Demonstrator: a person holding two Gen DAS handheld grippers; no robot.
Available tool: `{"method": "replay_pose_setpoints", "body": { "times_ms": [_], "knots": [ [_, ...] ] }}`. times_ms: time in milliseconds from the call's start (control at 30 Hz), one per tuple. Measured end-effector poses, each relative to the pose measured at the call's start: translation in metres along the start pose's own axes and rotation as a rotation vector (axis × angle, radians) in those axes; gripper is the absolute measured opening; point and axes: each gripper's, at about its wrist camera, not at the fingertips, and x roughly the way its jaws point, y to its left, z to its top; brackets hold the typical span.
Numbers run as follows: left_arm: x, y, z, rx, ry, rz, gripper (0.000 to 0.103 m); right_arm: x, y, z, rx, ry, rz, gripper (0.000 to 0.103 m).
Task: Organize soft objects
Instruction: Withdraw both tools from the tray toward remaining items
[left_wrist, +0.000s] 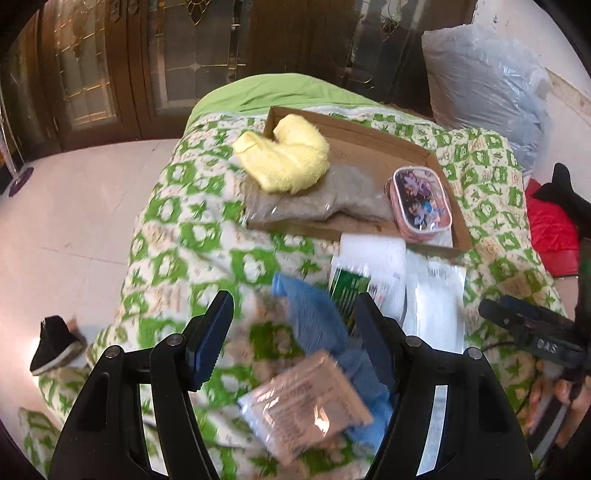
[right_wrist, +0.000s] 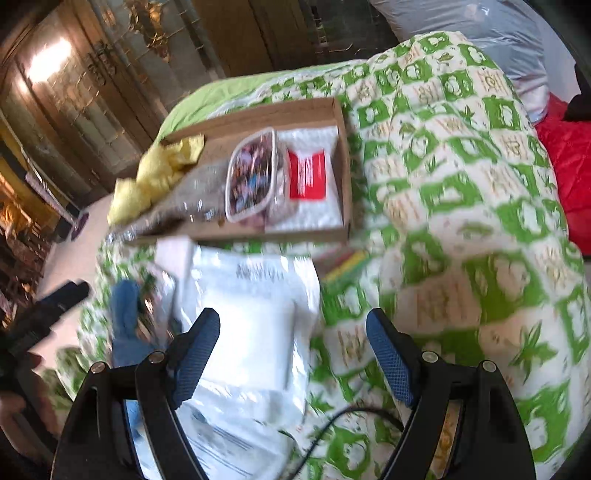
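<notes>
A shallow cardboard tray (left_wrist: 373, 136) lies on the bed. In it are a yellow towel (left_wrist: 288, 158), a grey cloth in clear wrap (left_wrist: 325, 199) and a pink picture pouch (left_wrist: 423, 201). My left gripper (left_wrist: 291, 339) hangs open over a blue towel (left_wrist: 314, 317) and a small plastic-wrapped packet (left_wrist: 306, 398), its pads touching neither. In the right wrist view the tray (right_wrist: 258, 110) also holds a white packet with a red label (right_wrist: 306, 177). My right gripper (right_wrist: 291, 332) is open above white plastic bags (right_wrist: 251, 314), with nothing between its fingers.
A green-and-white patterned quilt (right_wrist: 461, 206) covers the bed. White packets and a green-striped pack (left_wrist: 349, 284) lie just in front of the tray. A large plastic-wrapped pillow (left_wrist: 487, 88) and red fabric (left_wrist: 550, 225) sit at the right. Pale floor and a black shoe (left_wrist: 55, 343) lie left.
</notes>
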Motion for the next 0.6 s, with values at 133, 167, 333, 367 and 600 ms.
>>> {"method": "replay_pose_setpoints", "body": {
  "times_ms": [133,167,333,367,600],
  "knots": [
    [-0.004,0.008,-0.006,-0.037,0.013,-0.044,0.068,0.002,0.002,0.000,-0.009,-0.008,0.001,0.082],
    [-0.006,0.010,-0.005,-0.050,0.013,-0.060,0.068,0.001,0.002,0.000,-0.012,-0.014,0.006,0.082],
    [-0.001,0.011,-0.006,-0.062,0.038,-0.061,0.068,-0.001,0.004,-0.010,-0.035,-0.018,0.011,0.082],
    [0.000,0.010,-0.006,-0.058,0.040,-0.061,0.068,0.000,0.005,-0.011,-0.040,-0.013,0.011,0.082],
    [0.007,0.002,-0.008,-0.022,0.068,-0.051,0.068,0.008,0.018,-0.015,-0.056,0.044,0.061,0.082]
  ]
}}
